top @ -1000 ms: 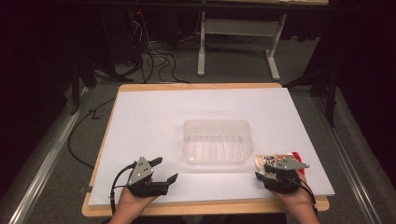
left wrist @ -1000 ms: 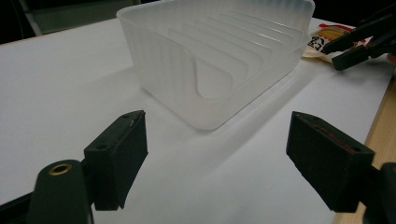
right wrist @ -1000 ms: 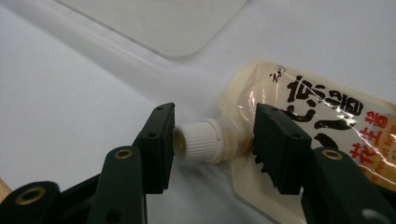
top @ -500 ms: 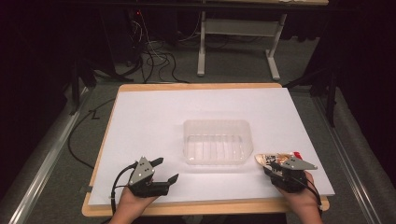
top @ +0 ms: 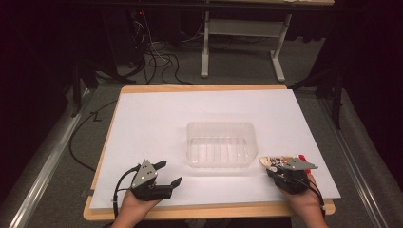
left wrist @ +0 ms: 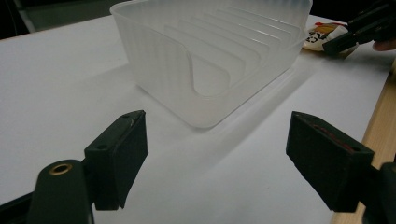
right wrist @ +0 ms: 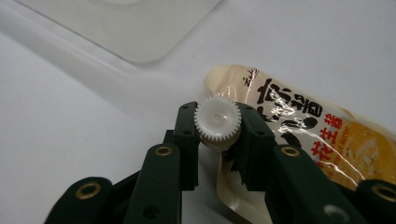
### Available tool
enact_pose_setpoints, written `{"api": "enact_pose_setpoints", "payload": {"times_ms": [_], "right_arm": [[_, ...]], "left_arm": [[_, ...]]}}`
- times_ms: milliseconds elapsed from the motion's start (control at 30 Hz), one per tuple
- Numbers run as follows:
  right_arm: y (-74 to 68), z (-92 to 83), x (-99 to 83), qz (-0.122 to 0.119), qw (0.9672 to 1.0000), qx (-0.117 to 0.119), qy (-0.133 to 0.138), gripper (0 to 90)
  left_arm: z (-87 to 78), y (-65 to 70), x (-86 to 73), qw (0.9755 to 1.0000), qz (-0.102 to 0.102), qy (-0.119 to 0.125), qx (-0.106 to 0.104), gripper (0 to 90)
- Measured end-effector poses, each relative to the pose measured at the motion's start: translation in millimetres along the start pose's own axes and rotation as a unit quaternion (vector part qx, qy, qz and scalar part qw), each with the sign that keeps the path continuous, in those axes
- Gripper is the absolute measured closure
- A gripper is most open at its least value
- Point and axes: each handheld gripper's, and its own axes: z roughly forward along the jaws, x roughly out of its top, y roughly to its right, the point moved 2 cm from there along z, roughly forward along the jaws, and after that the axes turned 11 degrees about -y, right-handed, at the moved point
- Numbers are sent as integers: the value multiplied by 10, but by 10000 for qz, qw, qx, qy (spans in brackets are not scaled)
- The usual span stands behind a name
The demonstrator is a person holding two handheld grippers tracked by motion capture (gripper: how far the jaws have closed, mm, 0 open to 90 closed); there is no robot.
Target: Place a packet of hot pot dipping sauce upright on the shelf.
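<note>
A clear ribbed plastic container (top: 220, 144) stands in the middle of the white table top (top: 157, 118); it also shows close up as the container (left wrist: 210, 56) in the left gripper view. My left gripper (top: 170, 174) rests open near the front left edge, its jaws wide apart and empty, as the left gripper (left wrist: 217, 154) view confirms. To the container's front right, my right gripper (top: 269, 164) is shut on the white ridged cap (right wrist: 217, 120) of a snack pouch (right wrist: 299, 121) printed with orange and black characters. The pouch (top: 275, 159) lies on the table.
The container's corner (right wrist: 135, 28) sits just beyond the right gripper. The table's wooden edge (top: 209, 211) runs along the front. Beyond the far edge stand a white desk frame (top: 242, 42) and tangled cables (top: 157, 52) on the floor.
The right gripper with the pouch has shifted a little to the right and nearer the front edge. The left gripper has stayed where it was.
</note>
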Motion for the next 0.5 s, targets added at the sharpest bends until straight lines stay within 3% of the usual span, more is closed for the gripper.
{"api": "enact_pose_setpoints", "payload": {"times_ms": [300, 500], "right_arm": [[47, -217, 15, 30, 9989, 90, 466, 740], [111, -426, 40, 96, 9956, 46, 934, 740]], "left_arm": [[-7, 6, 2, 10000, 25, -9, -7, 211], [2, 3, 0, 10000, 5, -8, -7, 211]]}}
